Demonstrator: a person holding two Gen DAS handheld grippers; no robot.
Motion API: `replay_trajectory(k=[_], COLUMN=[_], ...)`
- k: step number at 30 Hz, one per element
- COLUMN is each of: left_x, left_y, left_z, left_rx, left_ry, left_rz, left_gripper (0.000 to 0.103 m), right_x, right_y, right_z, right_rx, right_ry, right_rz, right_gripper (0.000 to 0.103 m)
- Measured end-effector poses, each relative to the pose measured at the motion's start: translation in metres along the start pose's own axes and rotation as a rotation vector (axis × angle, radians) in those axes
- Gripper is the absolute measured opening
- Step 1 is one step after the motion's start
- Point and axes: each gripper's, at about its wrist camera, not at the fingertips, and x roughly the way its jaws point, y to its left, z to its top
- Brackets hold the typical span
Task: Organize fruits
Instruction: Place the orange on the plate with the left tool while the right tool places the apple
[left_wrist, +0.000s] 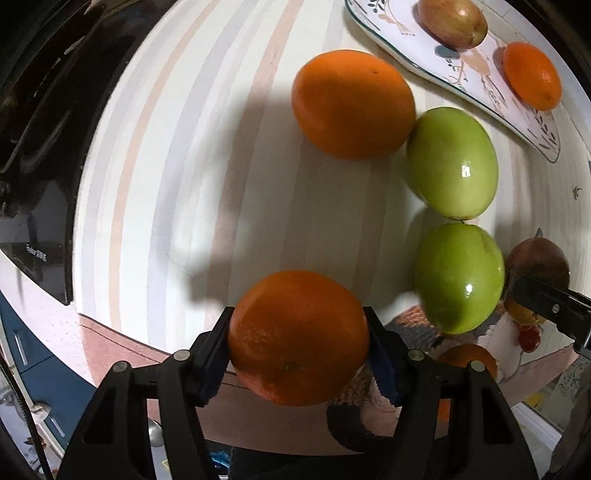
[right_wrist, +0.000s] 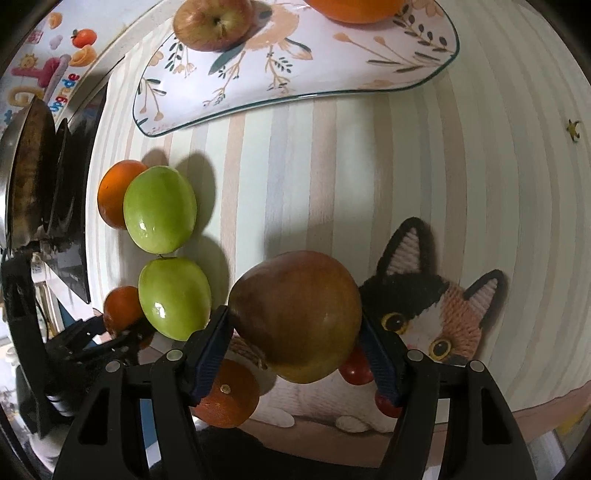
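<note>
My left gripper (left_wrist: 298, 314) is shut on an orange (left_wrist: 295, 339) near the front edge of the striped mat, its pads pressing both sides. My right gripper (right_wrist: 293, 317) is shut on a red-green apple (right_wrist: 295, 314) over the cat picture. Between them two green apples (left_wrist: 452, 162) (left_wrist: 458, 277) lie side by side, with another orange (left_wrist: 352, 103) touching the farther one. A flowered plate (right_wrist: 332, 74) at the back holds a red apple (right_wrist: 212, 24) and an orange (right_wrist: 354, 9). Below the right gripper lie another orange (right_wrist: 225, 393) and small red fruits (right_wrist: 356, 367).
A black cooktop (left_wrist: 37, 147) borders the mat on the left, with a dark pan (right_wrist: 29, 166) on it. The mat's front edge (left_wrist: 122, 332) runs just under the left gripper, with a pink counter below. The cat picture (right_wrist: 424, 314) is printed on the mat.
</note>
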Motion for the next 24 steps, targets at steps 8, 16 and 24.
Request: replay_trajectory(k=[8, 16, 24], left_x=[-0.020, -0.087, -0.126], left_y=[0.016, 0.002, -0.044], left_z=[-0.017, -0.007, 0.088], left_rx=[-0.004, 0.015, 0.082], left_ry=[-0.059, -0.176, -0.226], left_rz=[0.032, -0.044, -0.077], left_gripper=[0.063, 0.063, 0.063], right_x=[-0.004, -0.047, -0.097], right_y=[0.006, 0.002, -0.006], right_z=[-0.005, 0.008, 0.068], right_rx=[-0.031, 0.008, 0.025], right_ry=[-0.042, -0.126, -0.254], right_rz=[-0.025, 0.063, 0.026], right_gripper=[0.070, 0.070, 0.070])
